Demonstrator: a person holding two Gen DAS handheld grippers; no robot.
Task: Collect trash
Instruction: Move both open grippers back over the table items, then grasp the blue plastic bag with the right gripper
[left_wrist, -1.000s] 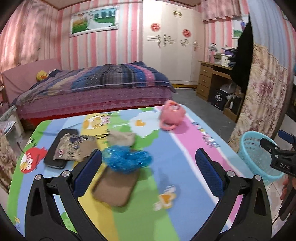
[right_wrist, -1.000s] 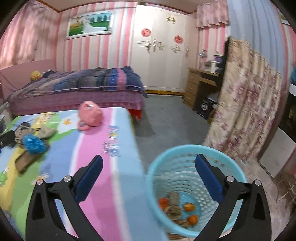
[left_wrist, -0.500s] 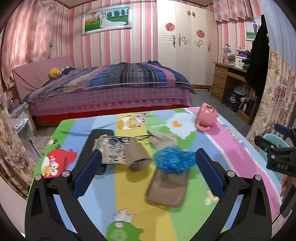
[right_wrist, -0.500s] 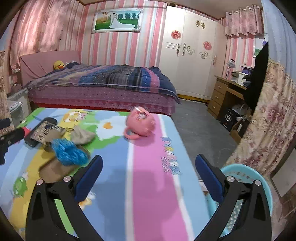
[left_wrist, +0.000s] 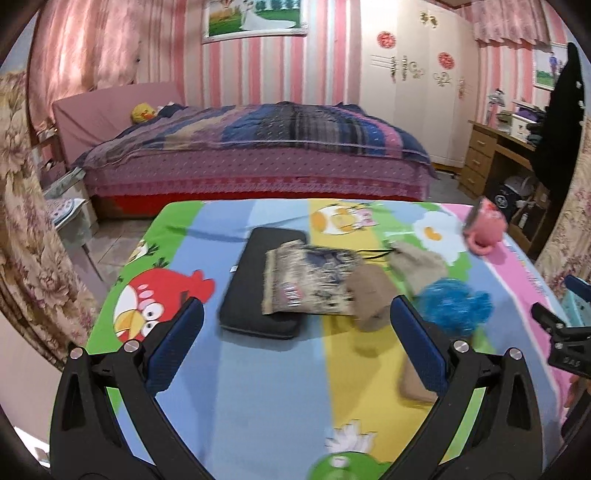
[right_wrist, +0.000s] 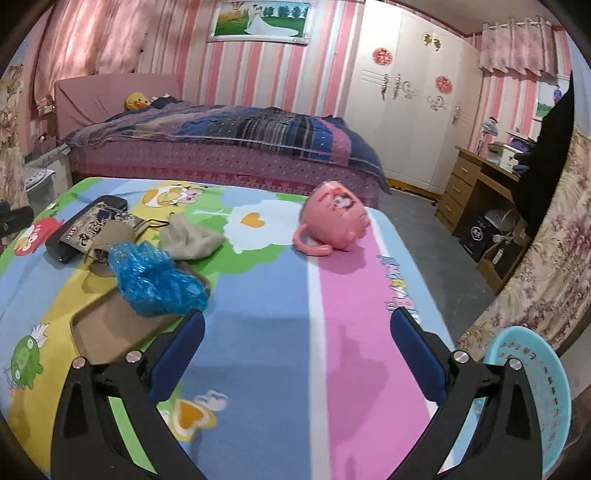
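The left tool is held wide apart above the desk, with nothing between its blue pads. The right tool is likewise spread wide and empty over the desk's pink stripe.

The blue crumpled plastic is taken as the landmark. It lies partly on a flat brown tray. Just behind it a crumpled brown paper piece and a beige rag are seen, touching one another. Further to its left a printed wrapper rests across a black case. Well to its right a pink mug lies on its side. A light-blue basket stands off the desk's right edge, far from the plastic.
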